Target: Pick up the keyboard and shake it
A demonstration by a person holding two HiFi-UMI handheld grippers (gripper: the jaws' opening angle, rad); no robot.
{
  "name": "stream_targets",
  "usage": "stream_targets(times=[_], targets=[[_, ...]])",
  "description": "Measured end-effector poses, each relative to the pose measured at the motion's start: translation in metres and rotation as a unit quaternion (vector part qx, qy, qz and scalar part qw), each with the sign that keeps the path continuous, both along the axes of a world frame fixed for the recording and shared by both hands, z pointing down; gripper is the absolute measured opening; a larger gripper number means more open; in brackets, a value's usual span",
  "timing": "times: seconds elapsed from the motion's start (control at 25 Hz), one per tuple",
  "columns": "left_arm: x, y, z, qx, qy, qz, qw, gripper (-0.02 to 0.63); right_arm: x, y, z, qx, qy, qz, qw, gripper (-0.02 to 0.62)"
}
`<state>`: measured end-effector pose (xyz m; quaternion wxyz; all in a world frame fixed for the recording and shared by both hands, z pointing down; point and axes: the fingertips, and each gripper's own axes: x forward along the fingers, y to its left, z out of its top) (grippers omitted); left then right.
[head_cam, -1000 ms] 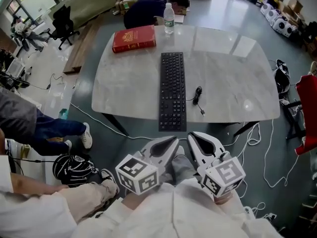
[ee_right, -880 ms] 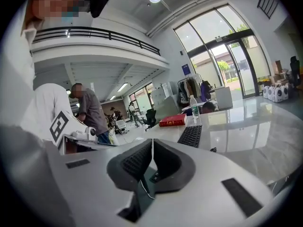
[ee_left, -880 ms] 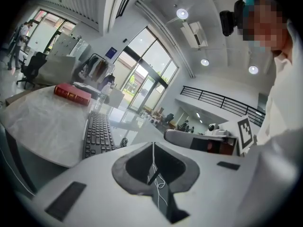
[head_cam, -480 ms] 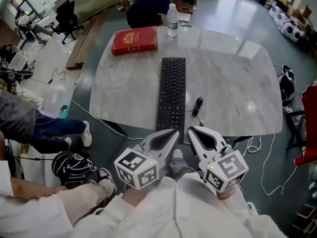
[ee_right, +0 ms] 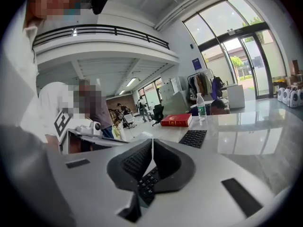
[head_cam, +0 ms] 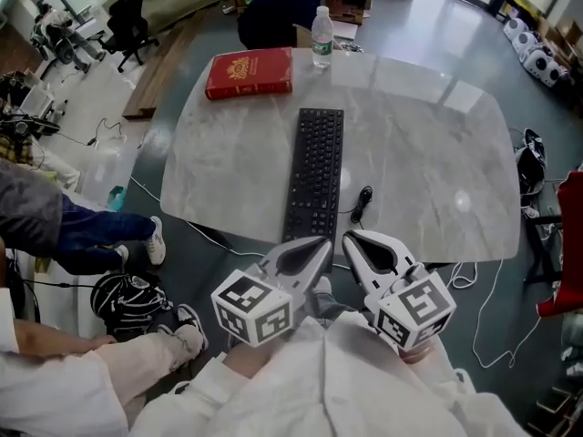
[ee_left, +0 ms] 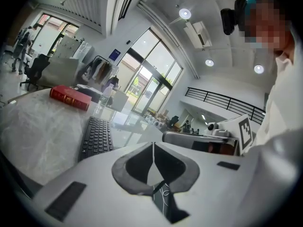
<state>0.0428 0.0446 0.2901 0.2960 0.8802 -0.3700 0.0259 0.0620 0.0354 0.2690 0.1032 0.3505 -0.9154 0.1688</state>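
one bottle (head_cam: 321, 36) near red book (head_cam: 250, 73), beyond keyboard (head_cam: 314, 176)

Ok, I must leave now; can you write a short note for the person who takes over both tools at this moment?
Left tool: shut, empty, by the near end of the keyboard.
Right tool: shut, empty, beside it.
The keyboard lies flat on the marble table, untouched, its cable loose to its right; red book and water bottle at the far edge.
Done: nothing lifted.
Left to do: open the tools, grip the keyboard, lift it, shake it.
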Motion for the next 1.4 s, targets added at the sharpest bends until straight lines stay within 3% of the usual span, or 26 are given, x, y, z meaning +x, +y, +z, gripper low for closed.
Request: stream_targets(times=[0.24, 0.76, 1.4], targets=[[-0.010, -0.005, -0.002, 0.002, -0.003, -0.005, 1.0000, 0.019, -0.005, -0.004, -0.001, 0.000, -0.003, 0.001, 1.000, 0.032], [-0.023, -0.018, -0.001, -0.012, 0.003, 0.033, 0.9994, 0.020, -0.021, -0.017, 0.004, -0.019, 0.000, 0.027, 0.999, 0.032], [-0.026, -0.018, 0.010, -0.029, 0.018, 0.065, 0.9973, 0.020, -0.031, -0.020, 0.011, -0.019, 0.036, 0.023, 0.999, 0.032]])
